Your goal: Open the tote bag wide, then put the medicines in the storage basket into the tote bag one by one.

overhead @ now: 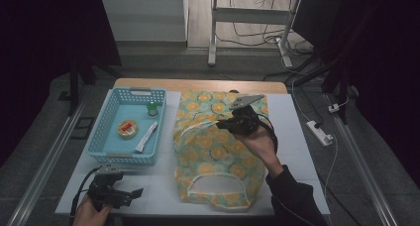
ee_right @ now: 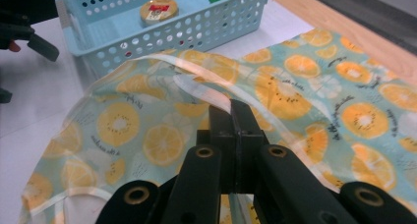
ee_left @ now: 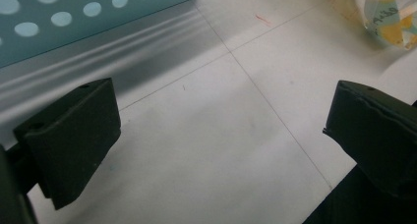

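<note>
Right gripper: jaws squeezed tight together, pinching the clear white handle strap of the bag between them. Strap pulled up a little off the cloth, looping away from the jaws toward the basket side. Bag with orange slices on it, lying flat on the white table, long way running from the near edge to the far edge, second handle down at the near end. Right gripper right on top of the bag, so much the nearer one.

Left gripper: jaws wide apart, nothing between them, just bare table. Parked low at the near left corner, close beside the blue basket, bag off to its right and well apart.

Next, probably lifting the strap straight up to open the bag mouth.

In the basket: round tin, green-capped bottle, white tube.
</note>
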A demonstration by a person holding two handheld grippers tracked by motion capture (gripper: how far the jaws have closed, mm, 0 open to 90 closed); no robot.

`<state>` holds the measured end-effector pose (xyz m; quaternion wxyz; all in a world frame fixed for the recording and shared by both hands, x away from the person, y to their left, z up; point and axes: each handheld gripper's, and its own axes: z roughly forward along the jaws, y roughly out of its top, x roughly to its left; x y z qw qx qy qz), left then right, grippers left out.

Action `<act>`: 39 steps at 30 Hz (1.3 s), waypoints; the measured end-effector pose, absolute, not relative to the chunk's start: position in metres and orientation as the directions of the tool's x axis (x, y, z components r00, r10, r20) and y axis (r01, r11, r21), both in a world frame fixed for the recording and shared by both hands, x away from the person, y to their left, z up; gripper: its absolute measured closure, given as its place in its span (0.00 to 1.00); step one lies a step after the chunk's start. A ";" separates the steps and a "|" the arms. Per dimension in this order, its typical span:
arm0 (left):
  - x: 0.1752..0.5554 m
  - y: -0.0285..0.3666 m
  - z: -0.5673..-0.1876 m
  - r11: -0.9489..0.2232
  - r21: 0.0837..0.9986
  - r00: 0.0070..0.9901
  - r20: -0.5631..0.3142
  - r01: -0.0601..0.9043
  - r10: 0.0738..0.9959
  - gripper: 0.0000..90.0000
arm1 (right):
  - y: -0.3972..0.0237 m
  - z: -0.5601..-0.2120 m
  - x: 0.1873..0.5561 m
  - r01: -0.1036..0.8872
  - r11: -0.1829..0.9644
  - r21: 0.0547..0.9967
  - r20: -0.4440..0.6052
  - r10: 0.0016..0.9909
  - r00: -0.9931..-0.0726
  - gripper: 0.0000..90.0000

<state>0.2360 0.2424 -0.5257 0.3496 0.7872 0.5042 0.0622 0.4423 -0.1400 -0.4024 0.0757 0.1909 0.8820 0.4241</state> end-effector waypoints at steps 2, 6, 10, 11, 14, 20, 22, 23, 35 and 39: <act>0.236 0.242 -0.526 -0.249 0.612 0.485 -0.254 0.751 0.837 0.00 | -0.139 -0.400 0.442 0.270 0.563 0.781 0.028 0.400 -0.916 1.00; 0.236 0.242 -0.526 -0.248 0.612 0.485 -0.255 0.751 0.836 0.00 | -0.139 -0.397 0.442 0.261 0.553 0.791 0.022 0.401 -0.916 1.00; 0.237 0.242 -0.526 -0.250 0.612 0.485 -0.254 0.750 0.837 0.00 | -0.140 -0.394 0.442 0.255 0.536 0.804 0.021 0.404 -0.915 1.00; 0.237 0.242 -0.526 -0.251 0.612 0.486 -0.253 0.750 0.836 0.00 | -0.141 -0.393 0.442 0.254 0.533 0.807 0.022 0.403 -0.915 1.00; 0.237 0.242 -0.526 -0.251 0.612 0.486 -0.253 0.750 0.836 0.00 | -0.141 -0.393 0.442 0.249 0.529 0.812 0.018 0.404 -0.915 1.00; 0.237 0.242 -0.525 -0.251 0.613 0.488 -0.255 0.749 0.835 0.00 | -0.142 -0.395 0.442 0.247 0.531 0.811 0.017 0.401 -0.916 1.00; 0.236 0.242 -0.525 -0.250 0.616 0.489 -0.254 0.747 0.835 0.00 | -0.142 -0.395 0.443 0.250 0.529 0.811 0.019 0.403 -0.915 1.00; 0.236 0.242 -0.525 -0.249 0.617 0.489 -0.254 0.746 0.835 0.00 | -0.143 -0.396 0.443 0.251 0.528 0.811 0.021 0.403 -0.915 1.00; 0.236 0.245 -0.525 -0.227 0.627 0.483 -0.273 0.745 0.832 0.00 | -0.142 -0.397 0.442 0.245 0.531 0.812 0.014 0.401 -0.916 1.00; 0.236 0.246 -0.524 -0.219 0.632 0.481 -0.277 0.743 0.832 0.00 | -0.142 -0.398 0.441 0.241 0.533 0.811 0.011 0.398 -0.917 1.00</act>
